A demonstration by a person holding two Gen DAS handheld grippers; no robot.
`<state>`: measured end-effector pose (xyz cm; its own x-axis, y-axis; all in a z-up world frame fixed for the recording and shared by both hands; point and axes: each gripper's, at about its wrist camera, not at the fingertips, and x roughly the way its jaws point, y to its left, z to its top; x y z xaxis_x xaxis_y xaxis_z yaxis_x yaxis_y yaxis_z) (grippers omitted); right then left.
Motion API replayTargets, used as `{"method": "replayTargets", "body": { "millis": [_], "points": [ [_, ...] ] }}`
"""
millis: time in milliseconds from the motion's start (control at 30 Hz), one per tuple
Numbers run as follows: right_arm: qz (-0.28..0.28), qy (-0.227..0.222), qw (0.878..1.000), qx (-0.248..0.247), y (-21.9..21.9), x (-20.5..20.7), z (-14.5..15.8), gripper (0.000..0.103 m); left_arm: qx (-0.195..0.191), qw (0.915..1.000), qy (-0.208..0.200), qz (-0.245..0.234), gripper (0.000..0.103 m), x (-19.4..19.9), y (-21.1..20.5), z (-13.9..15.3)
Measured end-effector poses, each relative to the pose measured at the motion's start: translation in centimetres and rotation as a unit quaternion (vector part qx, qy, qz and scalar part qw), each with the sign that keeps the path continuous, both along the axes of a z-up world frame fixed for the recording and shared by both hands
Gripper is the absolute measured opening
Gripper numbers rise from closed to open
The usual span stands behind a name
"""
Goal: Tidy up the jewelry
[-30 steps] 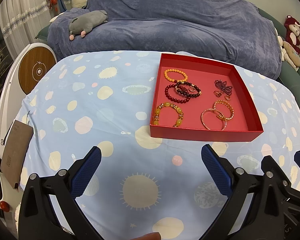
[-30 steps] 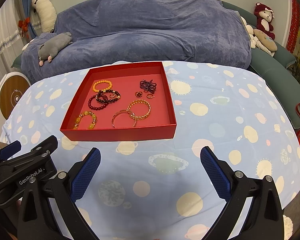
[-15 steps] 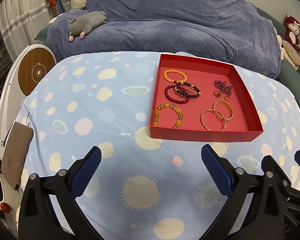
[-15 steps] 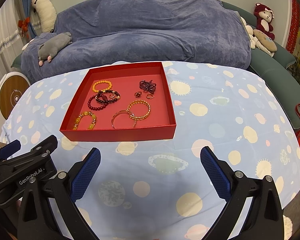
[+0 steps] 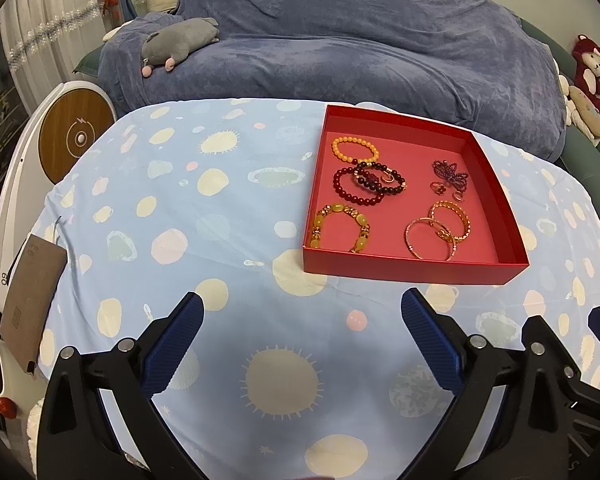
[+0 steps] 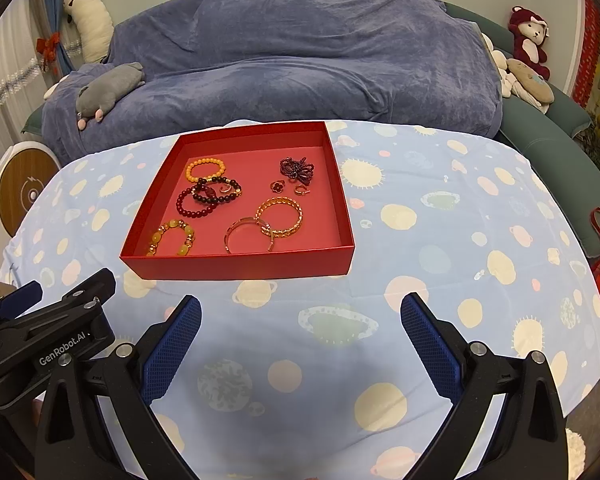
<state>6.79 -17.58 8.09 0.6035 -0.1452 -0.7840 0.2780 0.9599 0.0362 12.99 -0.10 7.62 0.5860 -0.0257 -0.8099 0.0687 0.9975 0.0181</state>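
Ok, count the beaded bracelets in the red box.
4, all in the box's left half: orange at the back, black overlapping dark red mid-box, yellow at the front.

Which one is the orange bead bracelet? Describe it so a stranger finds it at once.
Find the red tray on the spotted tablecloth. The orange bead bracelet lies in its far left corner. It alone has plain, uniform orange beads; the dark bead bracelets sit just nearer.
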Motion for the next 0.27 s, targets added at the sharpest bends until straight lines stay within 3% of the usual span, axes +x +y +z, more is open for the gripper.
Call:
{"method": "replayTargets", "body": {
  "millis": [267],
  "points": [
    [0.0, 0.0, 1.0, -0.003, 0.13, -0.01, 0.22, 0.096, 0.003, 1.0, -0.001, 0.007, 0.095, -0.1, 0.05, -0.07]
  ]
}}
